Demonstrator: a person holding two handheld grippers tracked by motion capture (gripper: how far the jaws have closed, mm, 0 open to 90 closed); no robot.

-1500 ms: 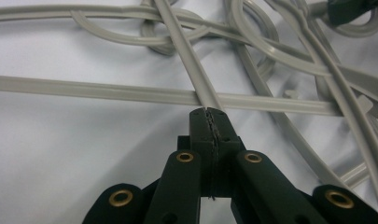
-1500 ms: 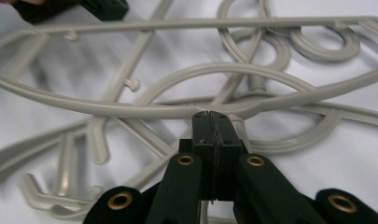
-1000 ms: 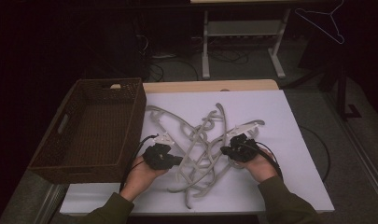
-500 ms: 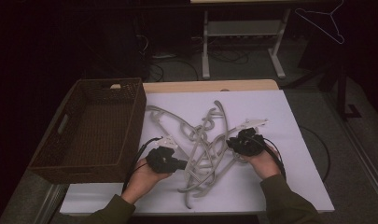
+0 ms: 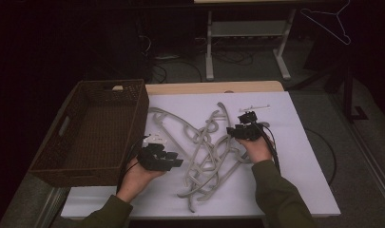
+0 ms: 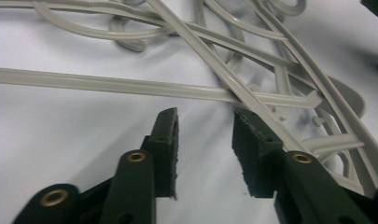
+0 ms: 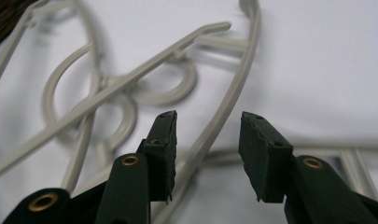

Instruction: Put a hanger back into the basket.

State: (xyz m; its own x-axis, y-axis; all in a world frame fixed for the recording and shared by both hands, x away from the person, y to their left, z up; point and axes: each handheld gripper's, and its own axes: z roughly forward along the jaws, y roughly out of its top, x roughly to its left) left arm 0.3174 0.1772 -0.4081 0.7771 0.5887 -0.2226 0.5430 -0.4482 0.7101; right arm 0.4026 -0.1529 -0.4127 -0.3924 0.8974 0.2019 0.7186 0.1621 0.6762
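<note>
Hovering apart-jawed, having just been opening with nothing clamped, left tool (image 5: 173, 163) and right tool (image 5: 237, 128) flanking tangled grey hangers (image 5: 206, 152) mid-frame on the desk (image 5: 299, 156), risking dragging interlocked neighbours and snagging hooks toward the basket (image 5: 92, 128).

Tangle of grey plastic hangers (image 5: 206, 152) sprawls across the middle of the white table (image 5: 304, 171), blocking any straight path between the left gripper (image 5: 173, 163) and the right gripper (image 5: 237, 129). Wicker basket (image 5: 92, 133) walls off the left side. Bare white surface lies open on the right, and along the near edge beside the hangers' near tips.
</note>
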